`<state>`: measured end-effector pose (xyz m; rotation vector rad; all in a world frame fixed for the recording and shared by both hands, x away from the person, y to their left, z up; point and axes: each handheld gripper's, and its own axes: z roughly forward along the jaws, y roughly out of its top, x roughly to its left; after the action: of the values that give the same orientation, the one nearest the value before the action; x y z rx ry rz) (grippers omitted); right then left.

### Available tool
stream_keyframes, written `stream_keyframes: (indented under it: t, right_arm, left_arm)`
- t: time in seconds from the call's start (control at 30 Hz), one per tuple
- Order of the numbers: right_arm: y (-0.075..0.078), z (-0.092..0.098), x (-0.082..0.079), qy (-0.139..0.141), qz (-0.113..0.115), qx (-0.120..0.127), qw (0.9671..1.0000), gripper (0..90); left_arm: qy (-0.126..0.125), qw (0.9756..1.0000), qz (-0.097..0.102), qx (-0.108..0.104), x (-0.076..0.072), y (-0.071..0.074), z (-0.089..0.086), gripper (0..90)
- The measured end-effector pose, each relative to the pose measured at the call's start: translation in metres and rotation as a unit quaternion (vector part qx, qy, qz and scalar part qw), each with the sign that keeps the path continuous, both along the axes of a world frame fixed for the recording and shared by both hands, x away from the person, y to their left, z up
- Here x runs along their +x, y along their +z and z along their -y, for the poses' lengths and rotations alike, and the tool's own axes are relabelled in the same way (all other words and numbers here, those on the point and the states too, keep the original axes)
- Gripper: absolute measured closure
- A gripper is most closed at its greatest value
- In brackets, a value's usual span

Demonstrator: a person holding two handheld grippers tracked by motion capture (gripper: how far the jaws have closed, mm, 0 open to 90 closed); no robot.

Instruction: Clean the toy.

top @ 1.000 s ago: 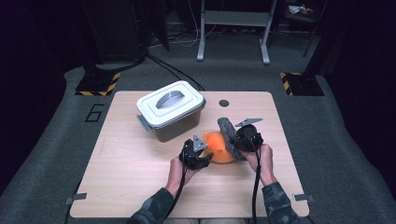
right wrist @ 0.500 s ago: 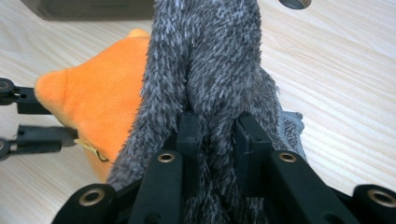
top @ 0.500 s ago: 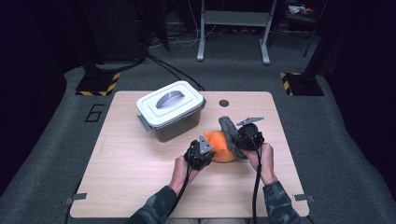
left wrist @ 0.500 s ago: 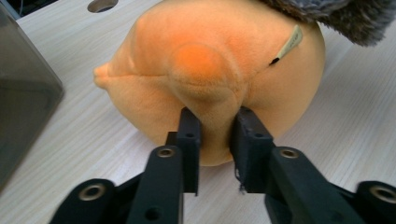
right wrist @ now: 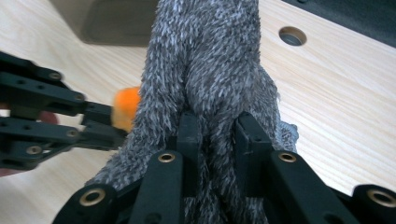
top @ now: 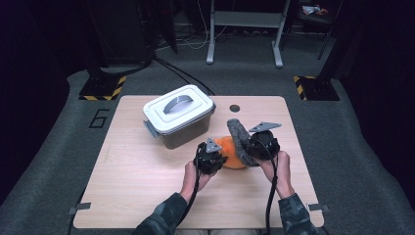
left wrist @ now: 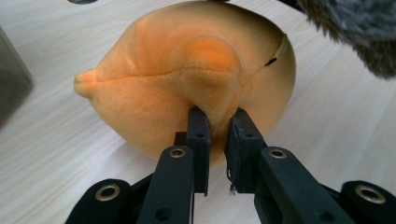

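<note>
An orange plush toy (top: 229,151) lies on the table between my two grippers. A grey furry piece (top: 239,136) leans over its right side and stands up from it. My left gripper (top: 222,156) has just been closing, and its pads pinch a fold of the orange plush (left wrist: 187,70) in the left gripper view. My right gripper (top: 249,147) is shut on the grey fur (right wrist: 205,60), which rises between its jaws (right wrist: 217,135). The right gripper view also shows the left gripper (right wrist: 95,123) at the left, touching the orange plush (right wrist: 126,107). The grey fur (left wrist: 359,28) hangs at the top right of the left gripper view.
A grey box with a white handled lid (top: 178,115) stands just behind and left of the toy. A round hole (top: 234,107) sits in the wooden table (top: 137,186) near its far edge. Dark carpet and stand legs surround the table.
The left gripper's jaws have closed onto the orange plush. The right gripper has risen a little with the grey fur, which now stands higher.
</note>
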<state>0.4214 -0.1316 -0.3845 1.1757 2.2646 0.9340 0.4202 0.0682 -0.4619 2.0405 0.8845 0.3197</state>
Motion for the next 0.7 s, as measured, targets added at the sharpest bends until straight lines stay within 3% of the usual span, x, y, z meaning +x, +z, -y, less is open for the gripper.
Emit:
stream_keyframes:
  t: [0.03, 0.17, 0.27, 0.37, 0.7]
  right_arm:
    - [0.001, -0.003, -0.002, -0.003, -0.001, 0.001, 1.0, 74.0]
    - [-0.003, -0.014, -0.003, 0.017, 0.0, -0.004, 0.9999, 73.9]
    - [-0.014, -0.025, 0.0, 0.029, -0.007, -0.019, 0.9994, 73.9]
    - [-0.022, -0.034, 0.002, 0.032, 0.003, -0.038, 0.9988, 74.0]
    - [-0.024, -0.032, 0.004, 0.022, 0.001, -0.033, 0.9992, 74.1]
  left_arm:
    - [0.0, 1.0, -0.004, -0.006, 0.0, 0.001, 0.0, 80.8]
    - [-0.003, 1.0, -0.006, 0.001, -0.001, 0.002, -0.001, 80.6]
    - [0.004, 1.0, 0.0, 0.002, -0.001, 0.001, 0.0, 80.4]
    - [0.008, 0.9999, 0.006, 0.014, 0.0, -0.001, 0.0, 80.2]
    - [0.008, 0.9997, 0.01, 0.019, 0.0, -0.004, -0.003, 79.5]
